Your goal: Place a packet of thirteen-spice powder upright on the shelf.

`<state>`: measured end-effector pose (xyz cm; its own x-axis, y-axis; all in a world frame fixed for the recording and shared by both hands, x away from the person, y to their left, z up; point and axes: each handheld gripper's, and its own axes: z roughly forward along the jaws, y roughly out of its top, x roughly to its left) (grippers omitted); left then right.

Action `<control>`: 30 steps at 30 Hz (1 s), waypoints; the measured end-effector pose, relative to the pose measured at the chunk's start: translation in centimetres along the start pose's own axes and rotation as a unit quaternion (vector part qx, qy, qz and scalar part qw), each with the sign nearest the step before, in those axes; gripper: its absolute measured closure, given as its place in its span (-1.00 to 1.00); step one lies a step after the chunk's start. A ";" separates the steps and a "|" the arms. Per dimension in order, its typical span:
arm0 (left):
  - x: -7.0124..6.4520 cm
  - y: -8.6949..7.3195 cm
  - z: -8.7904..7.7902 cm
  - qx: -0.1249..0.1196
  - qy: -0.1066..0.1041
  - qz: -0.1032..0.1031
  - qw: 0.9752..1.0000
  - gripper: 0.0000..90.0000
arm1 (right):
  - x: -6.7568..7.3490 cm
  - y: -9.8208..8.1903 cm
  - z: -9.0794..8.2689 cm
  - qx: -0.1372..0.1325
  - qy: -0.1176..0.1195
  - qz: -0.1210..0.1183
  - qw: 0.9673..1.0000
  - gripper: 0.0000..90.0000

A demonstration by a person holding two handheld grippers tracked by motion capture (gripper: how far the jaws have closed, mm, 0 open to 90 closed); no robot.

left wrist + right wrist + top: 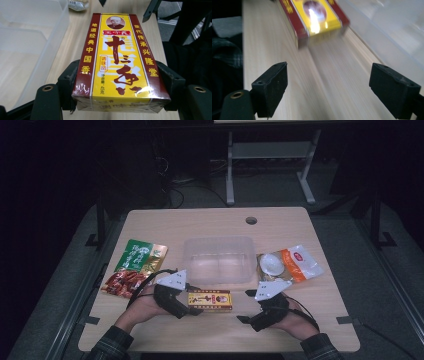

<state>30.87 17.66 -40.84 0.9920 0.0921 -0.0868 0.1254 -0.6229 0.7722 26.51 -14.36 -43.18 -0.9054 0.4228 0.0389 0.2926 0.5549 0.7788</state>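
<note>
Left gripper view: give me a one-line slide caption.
Left tool clamps the near end of the yellow spice box on the table, beside the clear bin.

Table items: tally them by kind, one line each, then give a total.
Boxes: 1, the yellow and red box held in the left gripper
Pouches: 2, the green and red pouch and the orange and white pouch
Clear plastic tubs: 1, the tub
Total: 4
</note>
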 end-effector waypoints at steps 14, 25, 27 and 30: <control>2.4 1.9 0.0 -0.011 0.017 -0.020 1.000 -0.30 | 0.4 -3.3 -2.2 0.020 -0.070 0.068 0.995 -0.68; 5.2 4.8 0.8 0.003 0.028 -0.015 0.999 -0.30 | 1.0 -3.8 -3.0 0.009 -0.069 0.066 0.995 -0.67; 5.5 5.0 0.9 0.005 0.029 -0.014 0.999 -0.30 | 0.9 -3.8 -3.0 0.008 -0.069 0.062 0.996 -0.67; 6.4 5.8 1.1 0.007 0.030 -0.011 0.999 -0.30 | 1.0 -3.8 -3.0 0.009 -0.068 0.061 0.996 -0.67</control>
<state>37.94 13.82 -37.57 0.9863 0.1516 -0.0646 0.1469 -0.6307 0.7620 23.59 -18.16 -44.25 -0.8133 0.5799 0.0472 0.4046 0.5055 0.7620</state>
